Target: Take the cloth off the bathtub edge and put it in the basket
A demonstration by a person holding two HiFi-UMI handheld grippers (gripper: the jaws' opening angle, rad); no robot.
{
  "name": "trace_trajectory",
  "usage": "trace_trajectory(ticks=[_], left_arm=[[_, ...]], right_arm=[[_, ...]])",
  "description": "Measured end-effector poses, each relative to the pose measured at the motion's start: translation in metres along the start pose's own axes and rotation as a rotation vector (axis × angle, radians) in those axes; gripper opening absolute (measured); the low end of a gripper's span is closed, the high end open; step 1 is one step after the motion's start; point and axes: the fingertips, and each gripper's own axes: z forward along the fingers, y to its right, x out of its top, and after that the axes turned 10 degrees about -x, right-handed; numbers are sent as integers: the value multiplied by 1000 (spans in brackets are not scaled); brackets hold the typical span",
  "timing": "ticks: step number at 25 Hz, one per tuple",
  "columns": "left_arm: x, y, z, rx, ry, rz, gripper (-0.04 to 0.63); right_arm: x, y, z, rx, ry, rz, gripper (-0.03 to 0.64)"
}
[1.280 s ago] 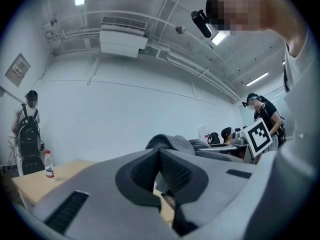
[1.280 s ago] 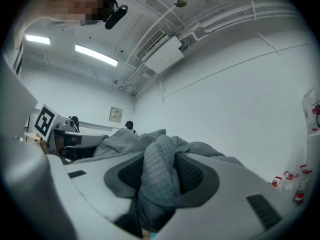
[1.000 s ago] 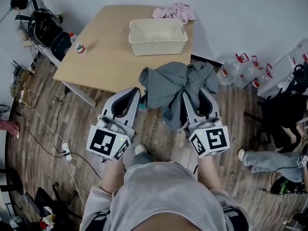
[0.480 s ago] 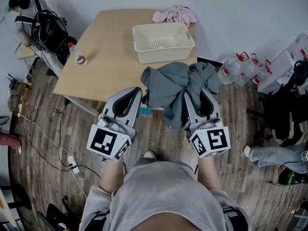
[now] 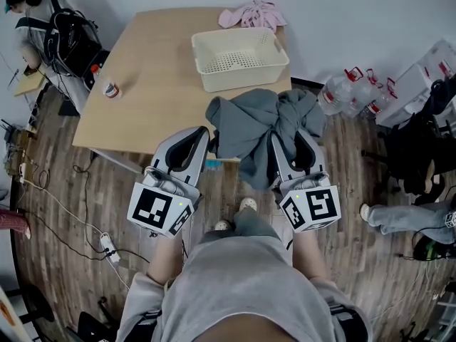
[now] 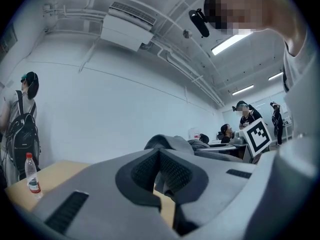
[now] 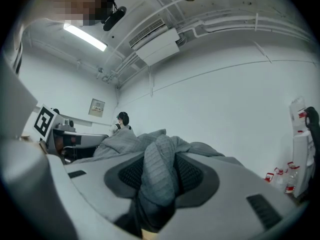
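**Listener:** Where is the cloth?

**Operator:** I have the grey cloth (image 5: 249, 123) up off every surface, bunched and slung between my 2 grippers. In the head view it hangs over the near edge of the table (image 5: 157, 84). Its far folds come close to the near wall of the basket (image 5: 242, 75) but lie outside it.

**Listener:** What are the grippers doing?

**Operator:** My left gripper (image 6: 159, 156) is clenched on a thin edge of the cloth. In the left gripper view its ribbed pads meet at the tips, with a small fold pinched just below them and the rest heaped beyond. My right gripper (image 7: 159, 170) is grasping a thick ribbed roll of the same cloth. The roll fills the space between the pads and spills down in front. Both grippers point level toward the table, side by side.

**Listener:** And the basket?

**Operator:** It is cream and rectangular, and its perforated floor is in plain sight. It stands on the far right part of the table, near the white wall.

**Listener:** Anything else around?

**Operator:** A pink cloth (image 5: 253, 13) lies crumpled at the table's far edge, just behind the basket. 1 small bottle (image 5: 109, 89) stands near the table's left edge. Several large water bottles (image 5: 345, 95) sit on the wooden floor (image 5: 78, 184) to the right. A person with a backpack (image 5: 35, 13) is at the upper left.
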Motion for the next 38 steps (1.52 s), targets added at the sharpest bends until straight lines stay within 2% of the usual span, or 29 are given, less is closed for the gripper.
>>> trace_trajectory(ticks=[8,21,28,35,38], left_arm=[[-11,-36,6,28,2,-33,-2],[-16,-116,63,63,-20,-39,-2],[-13,-173,106,91,-21,-41,-2],[-15,-188,121,106,-16,-6,-2],[-20,-203,128,102,-20,-14,-2]], right_arm=[[-7,3,36,-9,-18,-3,163],[-5,25,144,11,-30,0,163],[-2,41,218,34,-41,7,163],[-2,43,245,78,-18,-1,163],[-6,42,262,83,-24,-18,163]])
